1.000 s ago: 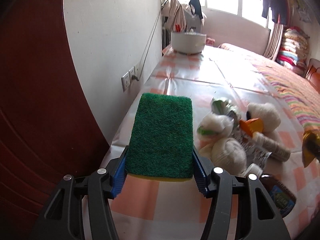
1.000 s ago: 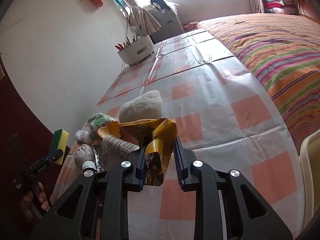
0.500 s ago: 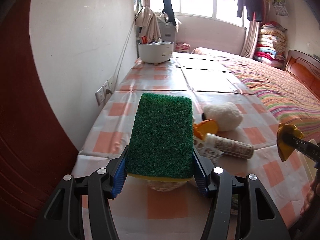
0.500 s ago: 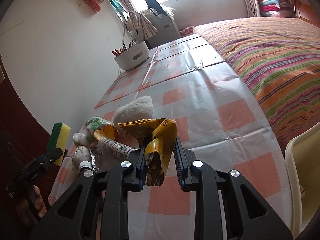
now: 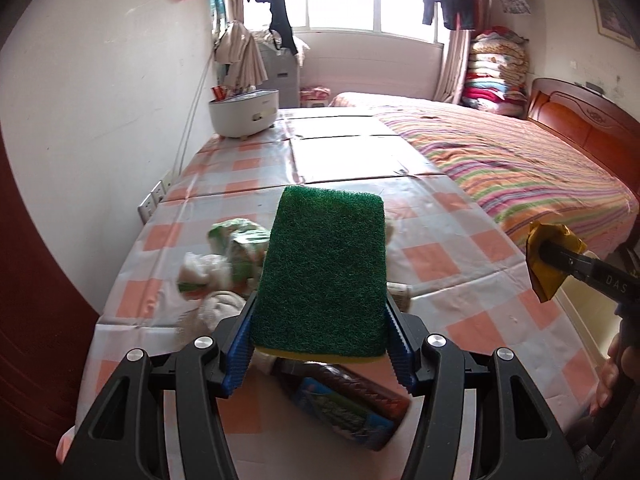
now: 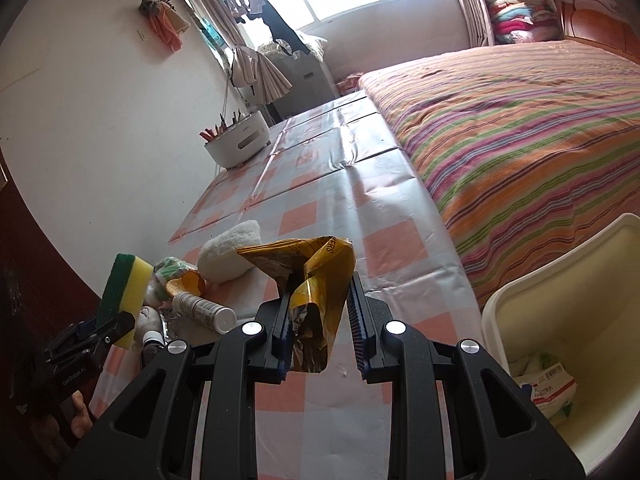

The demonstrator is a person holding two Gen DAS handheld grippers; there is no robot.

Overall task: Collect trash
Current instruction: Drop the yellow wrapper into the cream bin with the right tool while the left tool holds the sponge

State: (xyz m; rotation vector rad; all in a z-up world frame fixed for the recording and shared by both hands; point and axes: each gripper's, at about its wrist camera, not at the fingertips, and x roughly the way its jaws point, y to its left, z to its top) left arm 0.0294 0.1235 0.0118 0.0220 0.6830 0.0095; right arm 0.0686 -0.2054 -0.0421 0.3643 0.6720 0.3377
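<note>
Sponge point(image 5: 322, 272), green scouring face uppermost over a yellow foam layer, clamped between the blue pads of the left gripper point(image 5: 320, 344), whose fingers stand wide because the sponge fills the gap between them; seen from the right wrist view, the same sponge stands on edge at the left margin, raised above the table's near end. Wrapper point(image 6: 310, 292), crumpled gold foil with dark print, pinched between the narrow-set fingers of the right gripper point(image 6: 320, 328); from the left wrist view it shows at the right edge as a yellow wad on the black jaw tips, out past the table's edge. Table point(image 6: 384, 248) covered by a glossy cloth checked in orange and white, with a striped bedspread point(image 6: 520, 128) alongside. Remaining litter gathered at the table's near left corner: white fluffy ball point(image 6: 230, 256) farthest from the camera; orange cap point(image 6: 188, 284) just in front of it; white cylindrical bottle point(image 6: 204, 312) lying on its side; green-and-white crumpled packet point(image 5: 236, 244); dark flat packet with blue print point(image 5: 344, 400) lying below the sponge in the left wrist view. Cream plastic bin point(image 6: 568, 320) standing off the table's right edge, near the right gripper, with white and green printed packaging point(image 6: 540, 384) lying at its bottom. White holder point(image 6: 238, 142) with red-tipped sticks at the table's far end, by the wall.
</note>
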